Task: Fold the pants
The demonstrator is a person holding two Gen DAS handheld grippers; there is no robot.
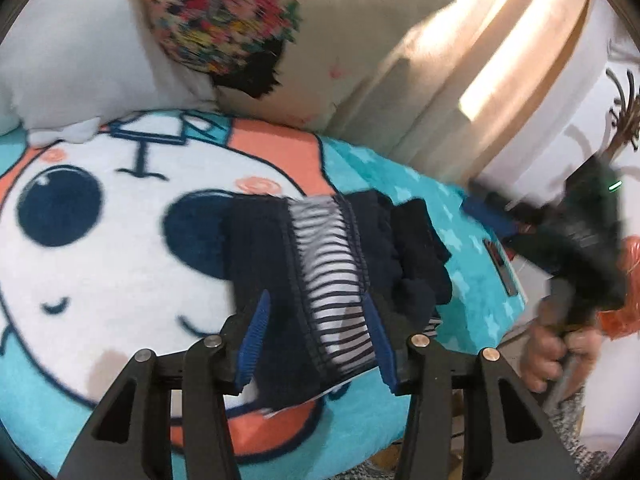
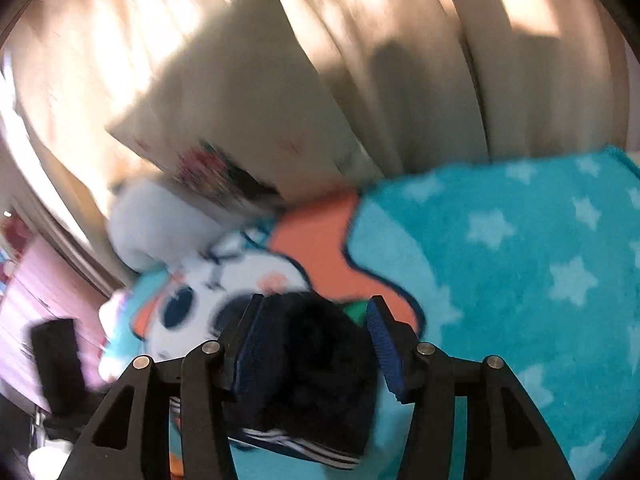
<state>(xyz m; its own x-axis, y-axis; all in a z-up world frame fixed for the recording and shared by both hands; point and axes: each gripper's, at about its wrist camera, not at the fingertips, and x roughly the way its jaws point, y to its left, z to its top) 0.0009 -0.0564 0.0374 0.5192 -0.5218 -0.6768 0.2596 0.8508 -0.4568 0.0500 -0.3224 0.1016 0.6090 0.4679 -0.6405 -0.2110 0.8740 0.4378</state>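
We saw the navy pants [image 1: 320, 264] bunched on the cartoon blanket [image 1: 100, 248] — striped lining exposed, folding barely begun. Our left claw [image 1: 316, 340] and right claw [image 2: 316, 344] gaped wide around the fabric at twelve o'clock — neither pinching it.

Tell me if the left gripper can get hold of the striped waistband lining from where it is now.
Probably yes. The left gripper has its jaws open on either side of the navy pants, and the striped waistband lining lies right between its fingers. Nothing covers it; closing should catch it.
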